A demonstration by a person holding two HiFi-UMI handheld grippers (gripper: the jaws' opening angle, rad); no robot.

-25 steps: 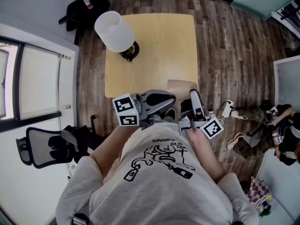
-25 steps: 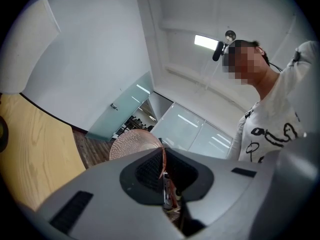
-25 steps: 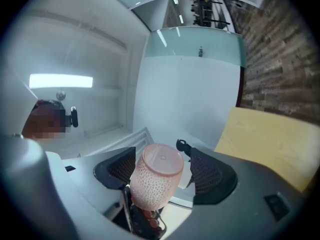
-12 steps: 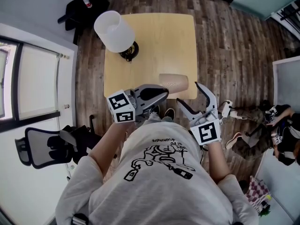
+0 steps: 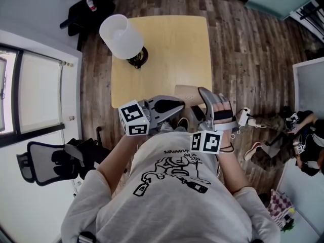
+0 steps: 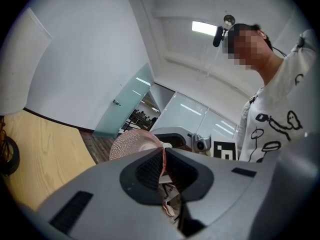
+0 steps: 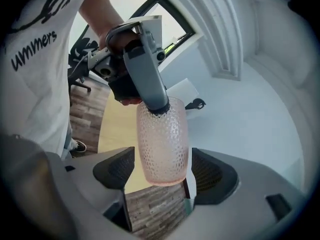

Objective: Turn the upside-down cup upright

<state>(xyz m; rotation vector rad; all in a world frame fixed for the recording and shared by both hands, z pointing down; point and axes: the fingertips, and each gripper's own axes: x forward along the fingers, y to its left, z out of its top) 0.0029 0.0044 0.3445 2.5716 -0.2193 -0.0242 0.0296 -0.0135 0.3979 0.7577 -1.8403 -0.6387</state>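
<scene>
Where the cup is: the pink dimpled cup (image 5: pixel 187 92) hangs in the air over the near edge of the desk (image 5: pixel 167 49), just below the centre of the head view, and touches no surface.
Left gripper: the left gripper (image 5: pixel 178 103) is clamped nearly closed on the thin wall at the cup's rim; in the left gripper view that edge (image 6: pixel 162 156) runs between its pads.
Right gripper: the right gripper (image 5: pixel 211 96) stands wide. Its two pads straddle the cup (image 7: pixel 162 141) with a gap on each side, so it grips nothing.
Long axis: in the right gripper view the cup runs from frame centre down towards the bottom edge, roughly along the line this gripper points, so the pads face its side walls.
Which end is where: the rounded closed base seems to face the right gripper's camera and the mouth to sit at the left gripper (image 7: pixel 159 106), though the dimpled wall leaves us unsure.
Nearer hand: both are at the cup. The left carries it from frame left and the right brackets it from the right.
Our judgement: the coming move turns on closing the right pads squarely across the side wall before the left lets go.
</scene>
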